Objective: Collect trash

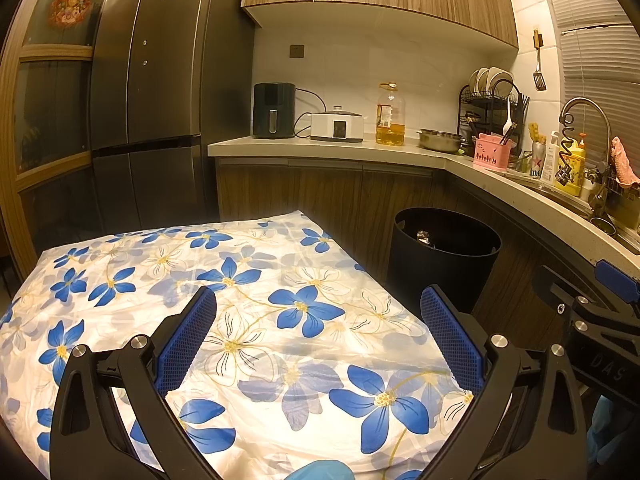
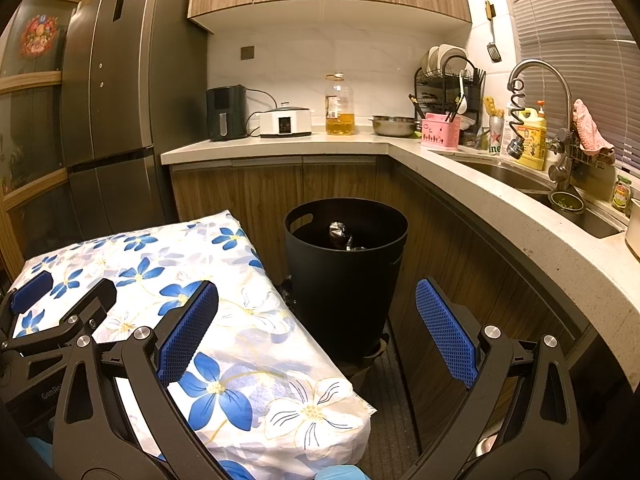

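Observation:
A black round trash bin [image 2: 346,280] stands on the floor by the cabinets, right of the table; it also shows in the left wrist view [image 1: 442,256]. Crumpled shiny trash [image 2: 340,234] lies inside it, seen too in the left wrist view [image 1: 424,237]. My left gripper [image 1: 318,300] is open and empty above the flowered tablecloth [image 1: 240,304]. My right gripper [image 2: 316,292] is open and empty, over the table's right edge, with the bin just ahead. No loose trash shows on the cloth.
The table with the blue-flower cloth [image 2: 224,320] fills the lower left. An L-shaped counter [image 2: 480,176] holds an air fryer, cooker, oil bottle [image 2: 339,106], bowl and dish rack. A sink with tap [image 2: 540,80] is at right. A dark fridge [image 1: 152,80] stands behind.

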`<state>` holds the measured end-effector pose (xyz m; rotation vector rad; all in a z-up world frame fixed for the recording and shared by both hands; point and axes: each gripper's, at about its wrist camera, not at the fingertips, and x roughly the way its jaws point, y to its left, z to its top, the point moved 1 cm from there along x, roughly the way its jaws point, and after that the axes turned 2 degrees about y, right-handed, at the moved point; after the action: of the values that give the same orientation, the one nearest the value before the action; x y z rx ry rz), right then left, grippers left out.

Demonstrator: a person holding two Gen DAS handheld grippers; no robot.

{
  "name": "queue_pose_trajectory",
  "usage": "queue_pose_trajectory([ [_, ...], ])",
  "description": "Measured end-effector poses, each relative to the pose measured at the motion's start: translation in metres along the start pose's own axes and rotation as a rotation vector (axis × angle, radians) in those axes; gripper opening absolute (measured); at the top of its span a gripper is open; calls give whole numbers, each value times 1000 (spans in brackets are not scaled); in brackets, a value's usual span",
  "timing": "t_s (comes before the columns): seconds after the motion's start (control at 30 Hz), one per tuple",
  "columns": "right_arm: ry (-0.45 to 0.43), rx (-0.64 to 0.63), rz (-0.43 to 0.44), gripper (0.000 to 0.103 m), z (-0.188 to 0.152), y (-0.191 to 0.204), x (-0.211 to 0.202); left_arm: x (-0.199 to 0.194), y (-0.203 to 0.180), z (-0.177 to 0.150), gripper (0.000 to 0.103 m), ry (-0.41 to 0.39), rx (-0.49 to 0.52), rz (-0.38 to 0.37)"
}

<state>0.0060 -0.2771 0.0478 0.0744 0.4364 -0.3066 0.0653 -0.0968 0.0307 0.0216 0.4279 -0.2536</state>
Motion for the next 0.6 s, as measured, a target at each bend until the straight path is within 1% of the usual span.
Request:
queue_pose_trajectory([
  [0.47,0,-1,1,98,-2,1,1,-1,-1,-2,97,-7,15,3],
  [0.53,-1,-1,-2,98,-3,1,1,-1,-2,-3,91,-11,32,5],
  [0.57,-1,0,-2,98,-4,2,1,-2,-3,-3,90,-12,37,7],
  [0.6,-1,0,-3,98,-4,2,1,-2,-3,-3,87,-16,41,8],
])
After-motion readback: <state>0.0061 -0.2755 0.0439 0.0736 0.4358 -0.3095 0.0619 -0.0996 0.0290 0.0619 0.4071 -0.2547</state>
